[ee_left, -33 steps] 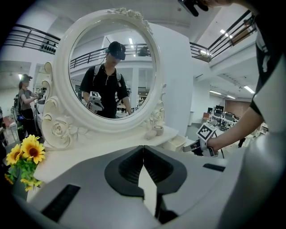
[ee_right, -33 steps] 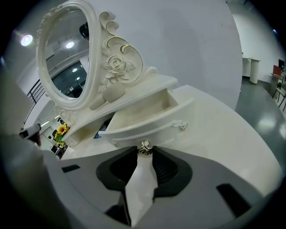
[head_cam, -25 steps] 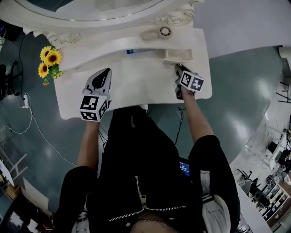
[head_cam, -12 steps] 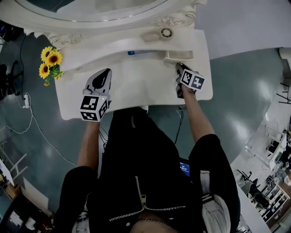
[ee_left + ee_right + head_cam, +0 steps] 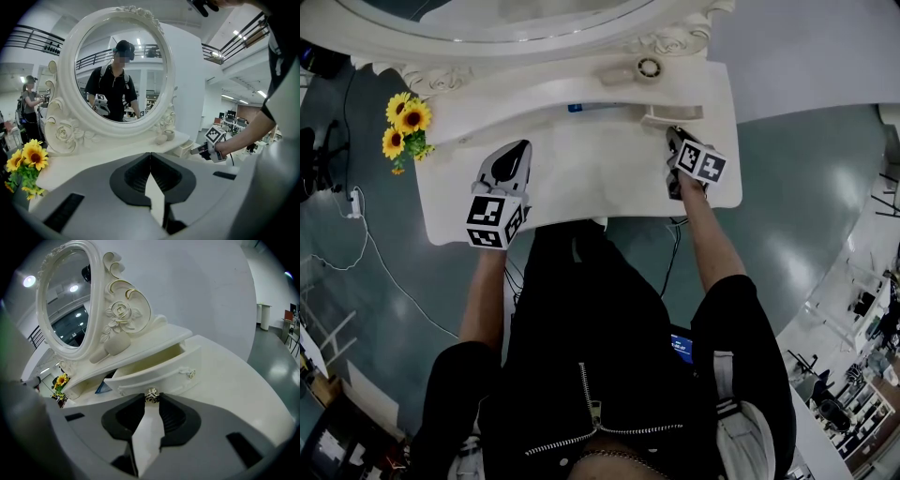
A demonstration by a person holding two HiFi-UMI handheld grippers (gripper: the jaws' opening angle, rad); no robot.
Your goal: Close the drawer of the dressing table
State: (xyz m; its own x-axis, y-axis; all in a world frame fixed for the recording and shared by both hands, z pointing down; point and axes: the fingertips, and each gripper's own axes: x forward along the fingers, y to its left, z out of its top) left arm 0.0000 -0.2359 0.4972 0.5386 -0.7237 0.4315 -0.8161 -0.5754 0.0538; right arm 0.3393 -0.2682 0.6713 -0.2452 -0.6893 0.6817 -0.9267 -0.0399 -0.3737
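Note:
The white dressing table (image 5: 581, 187) has a small drawer (image 5: 673, 114) at its right end, standing partly out from under the mirror shelf. In the right gripper view the drawer (image 5: 159, 373) shows its hollow inside. My right gripper (image 5: 151, 397) is shut on a small metal knob (image 5: 151, 393) on the drawer's front, and a second knob (image 5: 191, 373) sits further right. In the head view the right gripper (image 5: 675, 136) is at the drawer's front. My left gripper (image 5: 514, 150) hovers over the left of the tabletop, shut and empty, as the left gripper view (image 5: 150, 153) confirms.
An oval mirror (image 5: 122, 70) in a carved white frame rises behind the table. Sunflowers (image 5: 403, 127) stand at the left end. A small round jar (image 5: 649, 67) sits on the shelf above the drawer. A blue item (image 5: 578, 107) lies in the middle recess. Cables run over the floor (image 5: 356, 244).
The right gripper has edged a little toward the mirror with the knob, and the drawer shows slightly less of its inside. The left gripper has stayed put.

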